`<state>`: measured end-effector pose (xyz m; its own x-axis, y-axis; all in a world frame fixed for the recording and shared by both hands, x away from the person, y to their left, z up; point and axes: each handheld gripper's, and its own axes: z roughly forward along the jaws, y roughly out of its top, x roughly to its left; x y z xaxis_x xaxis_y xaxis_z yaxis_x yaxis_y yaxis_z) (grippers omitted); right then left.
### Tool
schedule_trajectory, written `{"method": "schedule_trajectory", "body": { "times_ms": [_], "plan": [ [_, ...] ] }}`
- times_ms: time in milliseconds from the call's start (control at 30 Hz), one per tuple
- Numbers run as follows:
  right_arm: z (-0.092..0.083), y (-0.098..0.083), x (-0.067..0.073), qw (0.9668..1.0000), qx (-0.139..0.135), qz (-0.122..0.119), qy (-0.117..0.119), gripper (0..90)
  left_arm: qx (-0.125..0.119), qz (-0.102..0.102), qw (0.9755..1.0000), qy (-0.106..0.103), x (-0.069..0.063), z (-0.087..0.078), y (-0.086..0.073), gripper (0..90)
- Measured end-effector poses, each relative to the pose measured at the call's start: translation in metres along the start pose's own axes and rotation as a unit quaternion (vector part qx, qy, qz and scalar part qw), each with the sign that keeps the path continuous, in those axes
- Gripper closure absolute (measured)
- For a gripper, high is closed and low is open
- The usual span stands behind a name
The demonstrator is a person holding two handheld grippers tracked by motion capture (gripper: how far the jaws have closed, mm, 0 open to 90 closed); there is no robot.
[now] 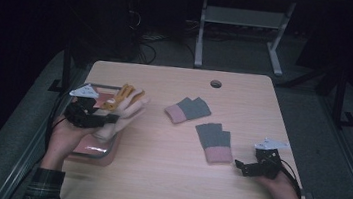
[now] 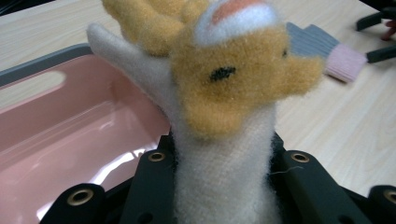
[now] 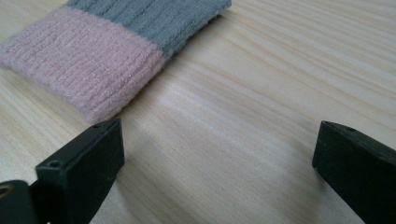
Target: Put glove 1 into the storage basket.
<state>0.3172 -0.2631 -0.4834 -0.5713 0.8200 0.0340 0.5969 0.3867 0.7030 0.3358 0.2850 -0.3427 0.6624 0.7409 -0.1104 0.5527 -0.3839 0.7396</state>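
Left gripper: we see its jaws clamped on the cream cuff of a plush glove, at the left edge of the table.
Plush glove: cream and orange, with a small black mark on an orange patch; we see it lifted, its fingers pointing toward the far side, above the pink tray.
Pink tray: glossy, with a grey rim, at the table's left edge below the glove; we see nothing lying in the part that shows.
Right gripper: jaws wide with only bare wood between them, low over the table near its right edge.
Near mitten: grey with a pink cuff, flat at mid-table, just beside our right gripper's jaw, not touching.
Far mitten: same colours, lying closer to the table's far edge, apart from the first.
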Motion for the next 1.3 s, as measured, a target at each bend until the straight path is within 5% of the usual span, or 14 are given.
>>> {"method": "schedule_trajectory", "body": {
  "times_ms": [500,1300],
  "plan": [
    [0.000,0.000,0.000,1.0000,0.000,0.000,0.000,1.7,0.011,-0.050,0.9970,0.059,0.039,-0.011,-0.025,66.8],
    [0.000,0.000,0.000,1.0000,0.000,0.000,0.000,1.7,0.071,-0.075,0.9914,0.080,0.063,0.029,-0.045,65.9]
  ]
}}
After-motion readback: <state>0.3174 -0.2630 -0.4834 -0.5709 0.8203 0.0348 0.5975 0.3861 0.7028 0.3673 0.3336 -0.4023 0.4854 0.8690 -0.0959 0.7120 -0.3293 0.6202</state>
